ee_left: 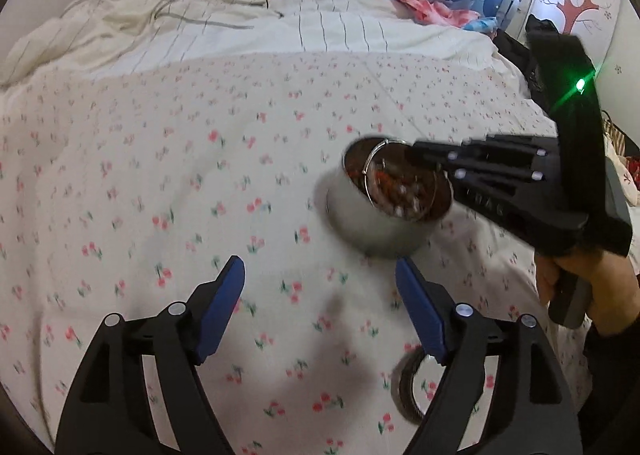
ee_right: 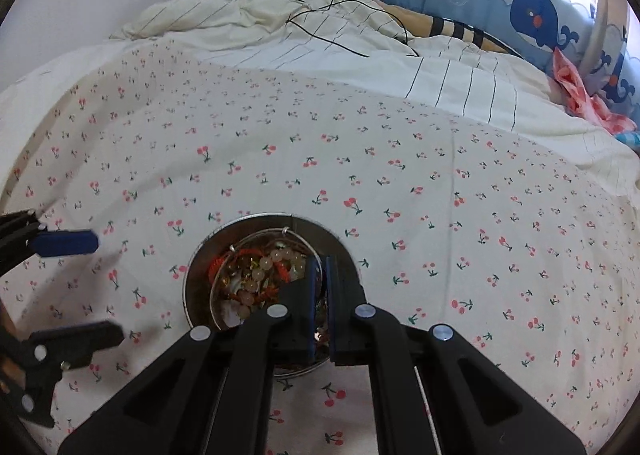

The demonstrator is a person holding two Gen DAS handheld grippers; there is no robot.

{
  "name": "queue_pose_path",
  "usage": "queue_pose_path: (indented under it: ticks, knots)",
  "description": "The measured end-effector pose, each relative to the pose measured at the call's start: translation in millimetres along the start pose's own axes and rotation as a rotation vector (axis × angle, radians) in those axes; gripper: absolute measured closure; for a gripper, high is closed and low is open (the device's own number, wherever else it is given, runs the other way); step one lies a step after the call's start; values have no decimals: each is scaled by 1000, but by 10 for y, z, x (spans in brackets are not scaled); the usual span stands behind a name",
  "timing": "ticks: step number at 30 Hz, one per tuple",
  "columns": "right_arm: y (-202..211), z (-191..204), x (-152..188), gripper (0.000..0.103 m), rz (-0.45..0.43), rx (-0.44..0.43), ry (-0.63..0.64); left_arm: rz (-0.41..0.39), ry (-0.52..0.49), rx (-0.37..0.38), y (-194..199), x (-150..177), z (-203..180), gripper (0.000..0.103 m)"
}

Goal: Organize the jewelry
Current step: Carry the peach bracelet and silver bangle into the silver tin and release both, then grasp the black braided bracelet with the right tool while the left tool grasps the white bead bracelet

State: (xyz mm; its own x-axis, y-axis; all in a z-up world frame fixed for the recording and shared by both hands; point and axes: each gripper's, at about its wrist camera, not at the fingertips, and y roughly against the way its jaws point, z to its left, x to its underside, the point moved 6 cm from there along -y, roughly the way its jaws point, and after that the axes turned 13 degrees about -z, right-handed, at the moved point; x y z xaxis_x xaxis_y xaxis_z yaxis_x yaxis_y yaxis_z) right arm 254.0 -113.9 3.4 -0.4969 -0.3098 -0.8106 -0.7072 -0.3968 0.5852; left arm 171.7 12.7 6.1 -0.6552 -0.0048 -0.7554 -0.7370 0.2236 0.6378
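A round, shiny metal tin [ee_right: 264,223] stands on the soft cherry-print bedsheet [ee_right: 360,159], heaped with pale glossy beads [ee_right: 262,269], red cord and a thin wire bangle [ee_left: 370,163]. The right gripper [ee_right: 320,287] dips into it, blue pads nearly pressed together, anything pinched too hidden to tell. The left gripper [ee_left: 320,283] hovers spread and empty, a dark ridged ring [ee_left: 406,387] on the sheet beneath.

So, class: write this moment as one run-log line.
left tongs: open, empty | right tongs: shut, inside metal bowl | bowl: beads, bangle | surface: cherry-print sheet
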Motion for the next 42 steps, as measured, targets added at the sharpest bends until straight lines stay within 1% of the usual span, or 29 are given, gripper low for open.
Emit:
queue_pose_path:
  ticks: [1,2,3,4,5,6,8,9,10,12,14,19,22,23,26,27,28,29,31,34,36,38,40,41,42]
  knots:
    - [116,-29,-4,95,-32,9,-13,10,-5,6,2,52,-21,29]
    - [195,-41,-6,84,-52,9,-23,19,-15,13,0,107,-54,29]
    - [360,-70,15,65,-82,9,-39,27,-24,19,2,153,-76,29]
    - [469,-83,44,62,-94,5,-48,36,-39,23,6,208,-115,29]
    - [592,-78,120,62,-88,-31,-70,36,-61,15,19,246,-143,29]
    - [689,-40,230,62,-61,-93,-97,33,-69,5,23,256,-168,29]
    - [838,62,504,63,-1,-174,-109,35,-64,6,32,275,-178,29]
    - [874,115,611,68,25,-196,-99,36,-51,8,35,283,-171,29]
    - [915,199,772,70,66,-234,-91,36,-43,4,39,285,-161,29]
    - [941,293,932,80,102,-263,-85,32,-30,-7,50,287,-124,28]
    - [928,347,1022,85,123,-278,-84,25,-15,-15,57,279,-85,25]
    - [873,386,1095,86,145,-286,-92,21,14,-34,39,255,6,23]
    - [824,428,1119,86,160,-272,-68,18,23,-28,40,239,10,22]
    - [795,456,1132,86,168,-254,-47,15,19,-27,45,233,1,22]
    - [690,595,1160,86,187,-185,64,13,9,-32,45,226,-13,21]
    - [668,669,1161,87,181,-152,121,14,9,-33,43,225,-11,21]
    - [663,712,1152,89,176,-137,155,14,10,-35,40,222,-8,21]
    - [664,738,1138,93,170,-137,161,14,11,-39,36,219,1,21]
    - [705,702,1098,94,148,-143,122,14,17,-47,35,214,31,20]
    - [884,463,995,95,96,-142,5,21,31,-49,36,219,70,20]
    - [990,266,963,95,76,-116,-39,26,34,-35,35,230,57,20]
    - [1018,69,987,95,75,-86,-78,32,21,-6,30,250,-8,20]
    - [989,-91,1018,95,88,-38,-87,46,-25,59,21,292,-187,20]
    - [967,-143,1041,95,95,-30,-108,44,-51,74,25,309,-259,20]
    - [961,-194,1066,95,101,-26,-126,49,-101,85,19,345,-363,20]
